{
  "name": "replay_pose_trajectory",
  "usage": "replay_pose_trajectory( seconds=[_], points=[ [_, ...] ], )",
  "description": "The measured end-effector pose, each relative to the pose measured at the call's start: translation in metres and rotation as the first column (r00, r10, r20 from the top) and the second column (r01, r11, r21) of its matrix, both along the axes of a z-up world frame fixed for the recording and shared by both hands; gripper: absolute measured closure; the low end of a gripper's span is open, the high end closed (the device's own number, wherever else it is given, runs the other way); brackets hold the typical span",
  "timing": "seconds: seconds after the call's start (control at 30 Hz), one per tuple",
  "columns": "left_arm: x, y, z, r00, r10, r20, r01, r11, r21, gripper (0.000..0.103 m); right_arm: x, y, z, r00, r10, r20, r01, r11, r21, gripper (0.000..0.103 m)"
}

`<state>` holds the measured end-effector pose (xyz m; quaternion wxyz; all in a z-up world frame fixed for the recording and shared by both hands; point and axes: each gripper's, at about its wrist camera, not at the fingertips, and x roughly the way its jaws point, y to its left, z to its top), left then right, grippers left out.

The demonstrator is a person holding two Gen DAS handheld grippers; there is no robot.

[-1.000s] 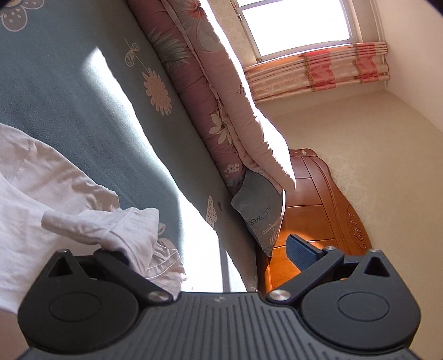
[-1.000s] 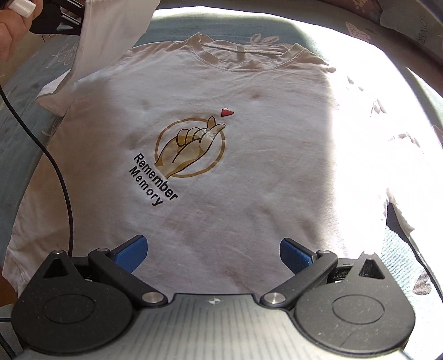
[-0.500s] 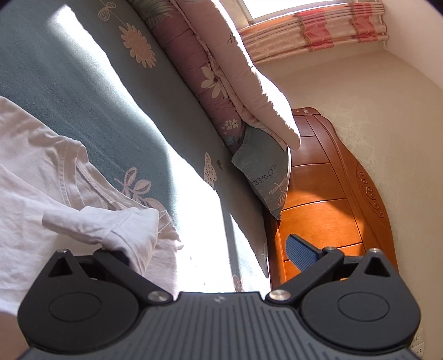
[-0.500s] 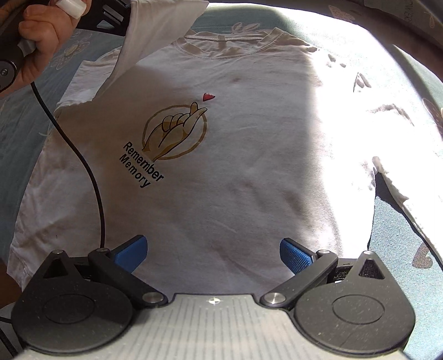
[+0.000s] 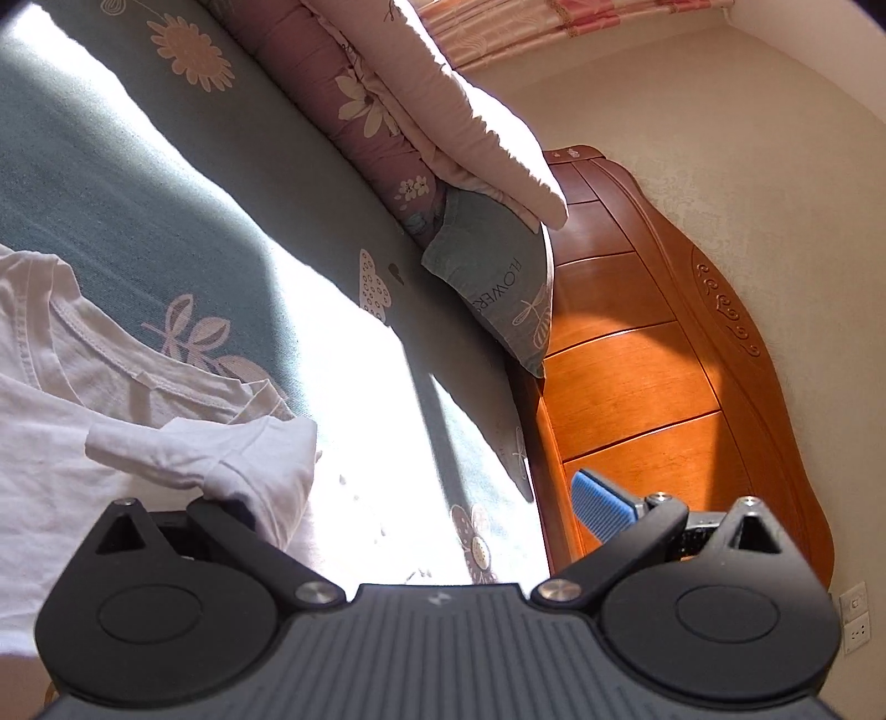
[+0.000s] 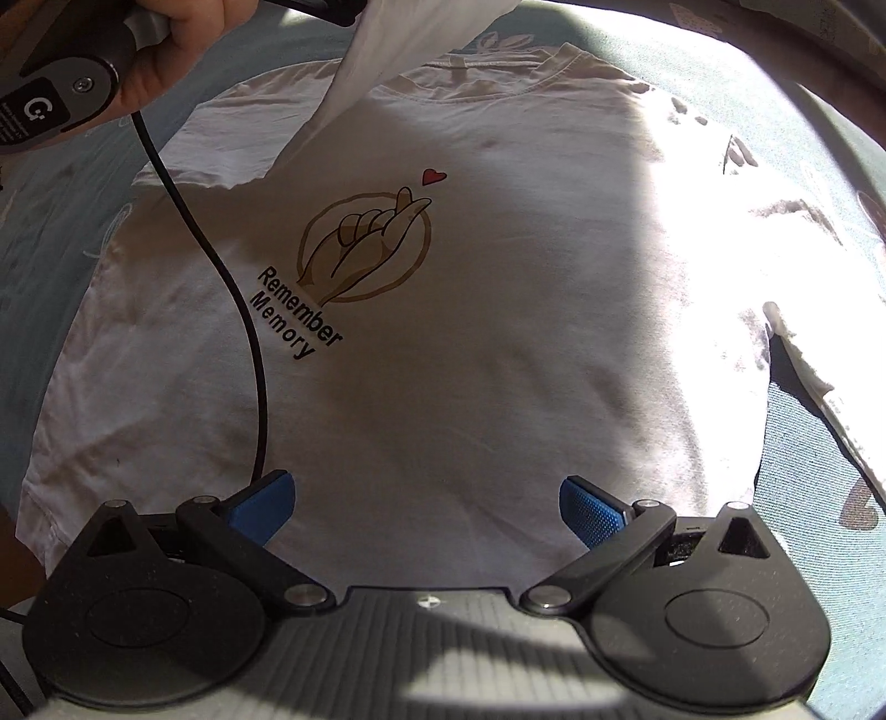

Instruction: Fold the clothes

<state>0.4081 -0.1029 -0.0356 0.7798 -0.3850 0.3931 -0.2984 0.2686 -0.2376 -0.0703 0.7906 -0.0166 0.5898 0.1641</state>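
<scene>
White T-shirt (image 6: 498, 332) lies front-up, spread flat on the bed (image 5: 138, 183), teal sheet with a flower print. Chest print: finger-heart hand in a tan ring, small red heart above, text "Remember Memory". Collar at the far end from the right wrist camera, hem nearest it.

Right claw (image 6: 426, 512): blue pads wide apart, nothing between them, held over the hem at the shirt's middle. Contact with the cloth can't be judged.

Left claw (image 5: 421, 498): fingers look spread; right blue pad (image 5: 601, 507) is bare, the left finger is buried under the lifted sleeve (image 5: 243, 459), which drapes over it. Real pinch or not, can't tell. In the right wrist view the same sleeve hangs from the top edge as a white flap over the shirt's shoulder, raised off the bed, next to the person's hand (image 6: 160, 50) on the claw handle. Black cable (image 6: 243, 310) trails from that handle across the shirt's left side.

Beyond: folded quilt (image 5: 376, 105) and teal pillow (image 5: 493, 277) at the bed edge, wooden headboard (image 5: 653, 354), cream wall (image 5: 747, 138). Strong sun patch across sheet and shirt's right side.
</scene>
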Motion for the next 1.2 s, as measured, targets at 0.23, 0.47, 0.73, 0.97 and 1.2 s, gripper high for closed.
replay_pose_trajectory(
  seconds=[0.23,0.47,0.73,0.97,1.2],
  points=[
    [0.008,-0.032,-0.028,0.994,-0.11,-0.022,0.111,0.95,0.291,0.001,0.0,-0.004,-0.002,1.0,-0.016,-0.003,0.016,1.0,-0.004,0.0],
    [-0.003,-0.075,-0.048,0.931,-0.36,-0.059,0.335,0.78,0.529,0.001,0.0,-0.008,-0.006,0.999,-0.032,-0.012,0.032,0.999,-0.011,0.0],
    [-0.01,-0.023,-0.05,0.912,-0.388,-0.135,0.408,0.891,0.201,0.001,0.003,-0.02,-0.006,0.997,-0.073,-0.007,0.073,0.997,-0.016,0.0],
    [-0.017,0.038,-0.039,0.967,-0.21,-0.147,0.225,0.97,0.091,0.001,0.005,-0.026,-0.005,0.996,-0.089,-0.005,0.089,0.996,-0.015,0.0],
    [0.028,0.036,-0.066,0.966,-0.091,-0.241,0.114,0.99,0.081,0.001,0.006,-0.029,-0.006,0.995,-0.103,-0.008,0.103,0.994,-0.023,0.0]
  ],
)
